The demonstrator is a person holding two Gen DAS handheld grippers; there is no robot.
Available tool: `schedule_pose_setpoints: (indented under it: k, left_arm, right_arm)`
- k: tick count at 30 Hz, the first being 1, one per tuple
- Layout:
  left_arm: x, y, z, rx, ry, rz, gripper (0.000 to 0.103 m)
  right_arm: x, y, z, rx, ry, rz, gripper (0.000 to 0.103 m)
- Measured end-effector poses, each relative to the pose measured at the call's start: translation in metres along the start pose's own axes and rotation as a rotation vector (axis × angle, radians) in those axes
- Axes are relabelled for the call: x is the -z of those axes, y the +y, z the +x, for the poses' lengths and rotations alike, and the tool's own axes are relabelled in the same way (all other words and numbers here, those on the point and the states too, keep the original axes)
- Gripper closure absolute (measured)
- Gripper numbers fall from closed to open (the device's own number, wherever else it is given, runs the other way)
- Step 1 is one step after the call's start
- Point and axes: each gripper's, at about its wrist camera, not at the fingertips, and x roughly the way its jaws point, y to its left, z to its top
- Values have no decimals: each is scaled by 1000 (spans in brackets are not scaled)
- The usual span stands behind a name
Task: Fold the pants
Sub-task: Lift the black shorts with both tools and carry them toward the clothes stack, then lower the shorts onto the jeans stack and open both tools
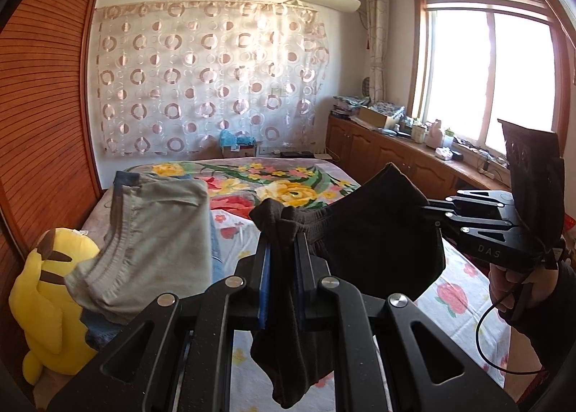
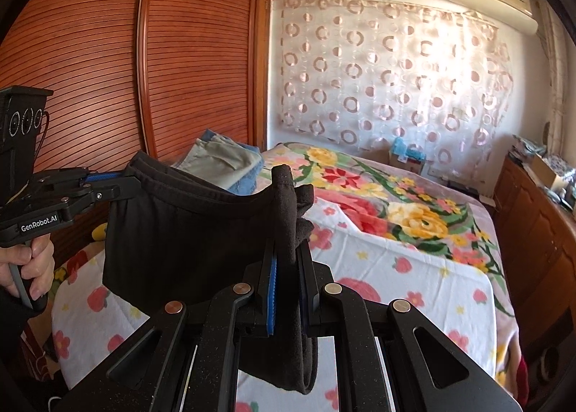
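Observation:
Black pants (image 1: 381, 232) hang in the air above the bed, held by the waistband between both grippers. My left gripper (image 1: 282, 232) is shut on one end of the waistband; it also shows at the left of the right wrist view (image 2: 126, 183). My right gripper (image 2: 288, 232) is shut on the other end of the black pants (image 2: 180, 232); it shows at the right of the left wrist view (image 1: 426, 210). The fabric sags between them and drapes down past each set of fingers.
A bed with a floral sheet (image 1: 288, 188) lies below. A pile of folded clothes, grey-green on top (image 1: 158, 232), sits at its left, also in the right wrist view (image 2: 223, 160). A yellow plush toy (image 1: 46, 304) lies beside it. Wooden wardrobe (image 2: 108, 70) left, cabinets (image 1: 396, 156) right.

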Motion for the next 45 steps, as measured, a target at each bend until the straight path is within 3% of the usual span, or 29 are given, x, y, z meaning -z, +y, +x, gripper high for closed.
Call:
schedule_pose_setpoints:
  k: [9, 22, 35, 45]
  left_arm:
    - [-26, 19, -2, -48, -39, -6, 90]
    - [-35, 51, 7, -111, -50, -25, 90]
    - [-22, 79, 15, -149, -36, -92, 90]
    - [-2, 87, 6, -205, -42, -172, 90]
  right_arm:
    - [-34, -17, 19, -35, -41, -25, 93]
    - [-59, -22, 60, -66, -75, -98, 93]
    - [-77, -24, 118, -118, -71, -204, 93]
    - [-93, -22, 168, -217, -63, -252, 93]
